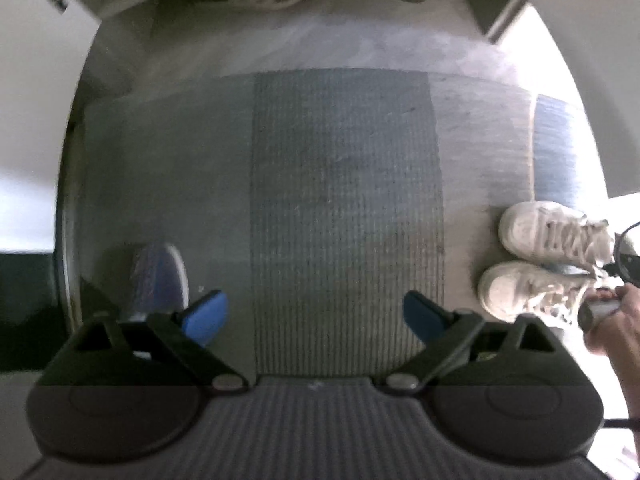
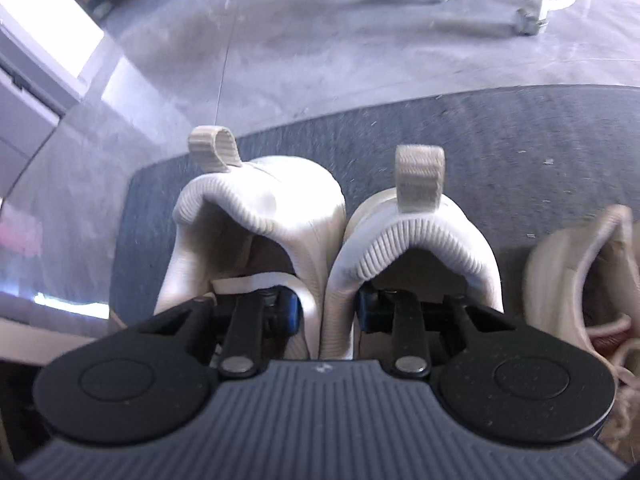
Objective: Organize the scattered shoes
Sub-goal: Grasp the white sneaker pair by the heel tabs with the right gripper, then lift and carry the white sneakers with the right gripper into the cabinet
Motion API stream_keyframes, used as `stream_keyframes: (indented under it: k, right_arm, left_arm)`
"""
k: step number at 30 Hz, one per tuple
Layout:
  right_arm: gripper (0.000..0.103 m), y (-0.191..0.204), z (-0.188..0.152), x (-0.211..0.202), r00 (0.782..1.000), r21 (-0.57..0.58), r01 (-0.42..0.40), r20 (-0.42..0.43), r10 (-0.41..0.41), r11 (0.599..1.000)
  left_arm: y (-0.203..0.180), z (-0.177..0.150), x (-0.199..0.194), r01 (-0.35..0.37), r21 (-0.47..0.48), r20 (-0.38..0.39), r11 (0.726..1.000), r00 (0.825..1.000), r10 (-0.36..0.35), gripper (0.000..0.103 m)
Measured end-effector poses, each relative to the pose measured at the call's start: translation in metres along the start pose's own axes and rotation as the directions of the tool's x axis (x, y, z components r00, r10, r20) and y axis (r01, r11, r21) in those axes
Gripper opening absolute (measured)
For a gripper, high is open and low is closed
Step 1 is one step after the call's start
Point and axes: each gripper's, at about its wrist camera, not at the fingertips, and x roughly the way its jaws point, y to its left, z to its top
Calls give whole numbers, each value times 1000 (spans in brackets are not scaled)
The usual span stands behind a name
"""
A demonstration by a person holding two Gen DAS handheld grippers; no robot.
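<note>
The left wrist camera looks straight down on the striped mat [image 1: 344, 216] from well above. The right wrist camera tilts steeply down, very close behind the white sneakers [image 2: 332, 248]. Both views share mat and sneakers, lower right in the left view.

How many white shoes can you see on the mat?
3. Two stand side by side, the left shoe and the right shoe, with the right gripper pinching their inner walls together. A third shoe sits further right, partly cut off.

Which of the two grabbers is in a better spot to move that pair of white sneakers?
The right gripper: one finger sits inside each of the white sneakers, pinching their touching inner walls together. The left gripper hangs open over bare mat, with nothing between its fingers.
</note>
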Motion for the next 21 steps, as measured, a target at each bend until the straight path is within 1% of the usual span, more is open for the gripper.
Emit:
stream_keyframes:
  k: [1, 3, 4, 6, 7, 8, 10, 13, 14, 15, 18, 19, 21]
  right_arm:
    - [29, -1, 2, 0, 1000, -1, 0, 4, 0, 1000]
    - [29, -8, 5, -24, 999, -1, -9, 48, 9, 1000]
    - [29, -10, 7, -30, 998, -5, -13, 55, 13, 1000]
    - [28, -14, 13, -51, 997, -44, -23, 72, 26, 999]
    - [28, -15, 16, -62, 997, -68, -25, 72, 30, 997]
    - [28, -15, 17, -62, 997, -75, -26, 73, 32, 997]
    - [28, -15, 23, -85, 994, -141, -46, 91, 60, 989]
    - [28, -11, 27, -105, 990, -214, -72, 105, 96, 974]
    - [28, -8, 28, -116, 987, -262, -86, 107, 118, 961]
    - [28, -3, 28, -134, 983, -331, -107, 103, 149, 938]
    - [28, 8, 25, -167, 978, -442, -141, 79, 195, 886]
    - [28, 13, 22, -187, 975, -498, -162, 54, 217, 852]
    - [28, 22, 13, -211, 971, -562, -200, -4, 239, 802]
  left_arm:
    - [-1, 0, -2, 21, 9, 13, 1000, 1000, -21, 96]
    - [-3, -4, -9, 38, 45, 39, 998, 998, -40, 96]
    - [-5, -5, -12, 46, 62, 51, 997, 997, -49, 96]
    - [-5, -12, -13, 53, 95, 69, 994, 996, -60, 96]
    - [-4, -15, -13, 42, 108, 70, 993, 996, -50, 96]
    - [-4, -17, -12, 32, 122, 70, 992, 997, -40, 96]
    - [-1, -18, -8, 23, 138, 62, 990, 998, -32, 96]
    - [4, -18, -11, 0, 160, 91, 987, 996, -15, 96]
    - [6, -18, -12, -8, 167, 101, 986, 995, -9, 96]
    - [7, -19, -14, -19, 177, 121, 984, 993, -3, 96]
    - [12, -24, -17, -57, 205, 163, 977, 986, 24, 96]
    - [14, -25, -23, -65, 208, 180, 976, 983, 27, 96]
    - [18, -29, -33, -78, 213, 214, 974, 976, 32, 94]
